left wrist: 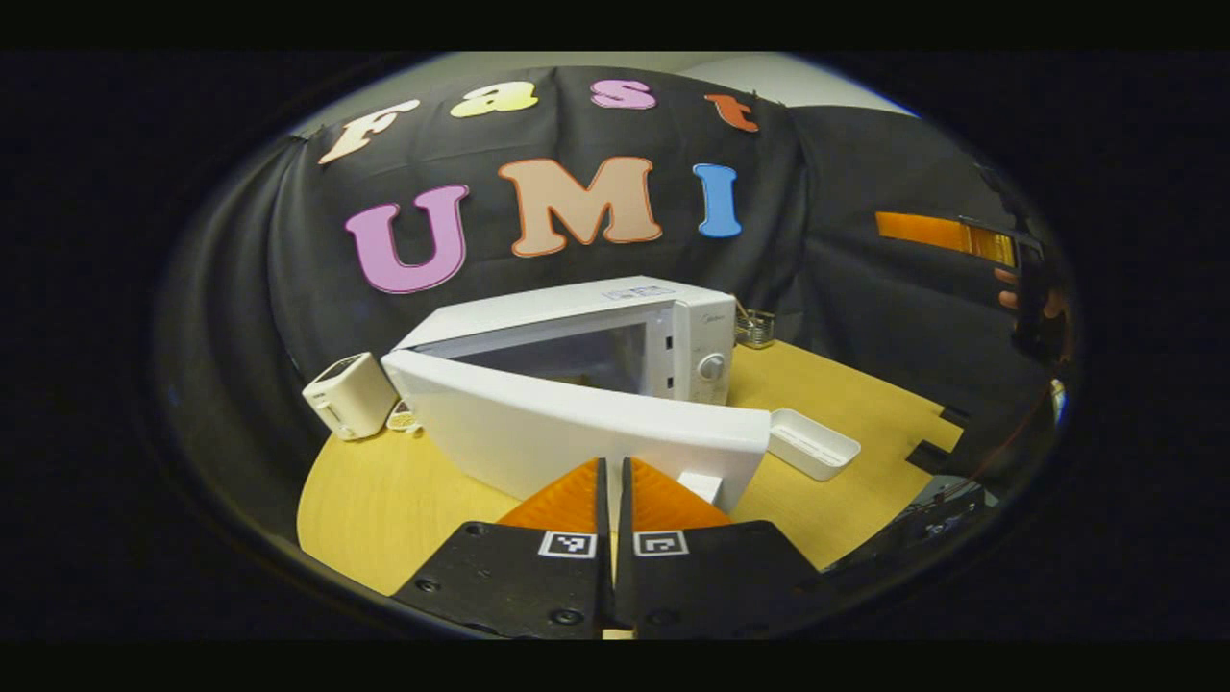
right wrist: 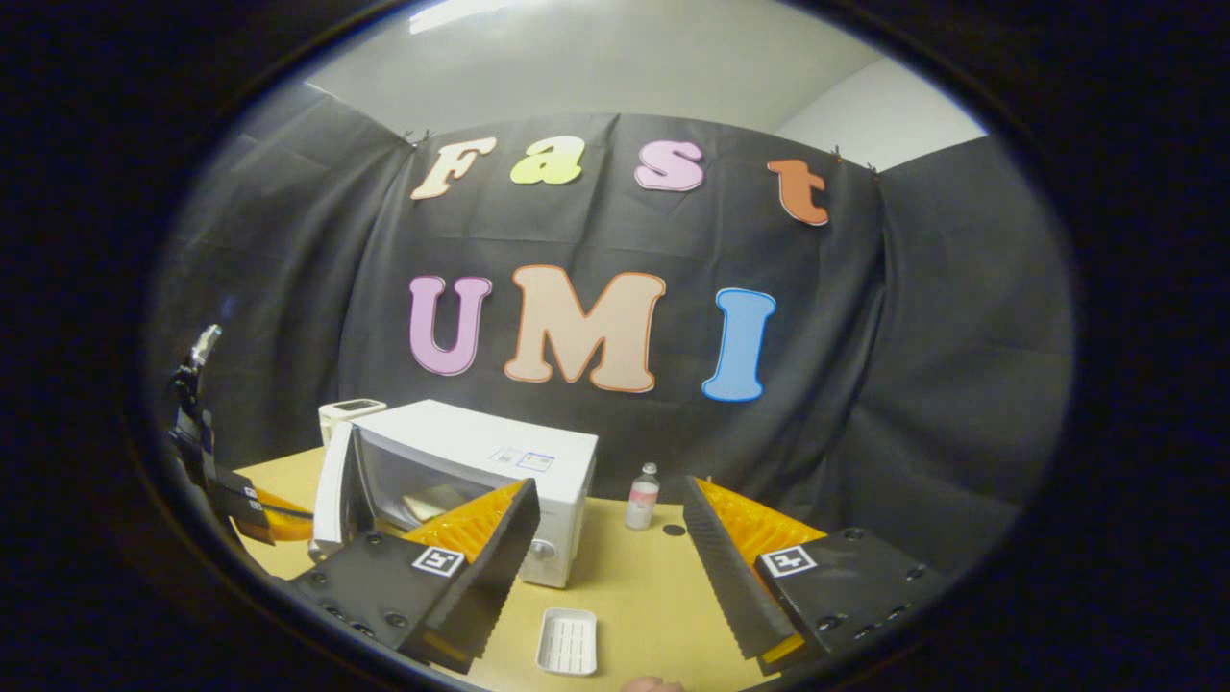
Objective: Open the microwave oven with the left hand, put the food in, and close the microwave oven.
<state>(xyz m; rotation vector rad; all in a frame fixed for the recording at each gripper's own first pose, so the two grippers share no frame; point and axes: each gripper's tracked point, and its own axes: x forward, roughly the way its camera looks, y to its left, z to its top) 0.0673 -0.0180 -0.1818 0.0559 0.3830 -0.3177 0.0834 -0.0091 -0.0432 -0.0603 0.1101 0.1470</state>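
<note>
Left gripper (left wrist: 612,481) low centre, pointing at the open microwave (left wrist: 615,336) door (left wrist: 577,432); its 2 fingers nearly closed, holding nothing. Right gripper (right wrist: 605,538) hovers over the worktop (right wrist: 634,596), fingers wide apart, empty. White tray (right wrist: 567,641) lower centre, on worktop before microwave.

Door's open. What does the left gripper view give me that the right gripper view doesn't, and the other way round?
Left gripper view: the door's outer face, close ahead of the shut left claw, and the knob.
Right gripper view: the open right claw, holding nothing, and a bottle standing to the right of the microwave.
Both: the microwave with its door open, the white tray, the toaster and the table.
</note>
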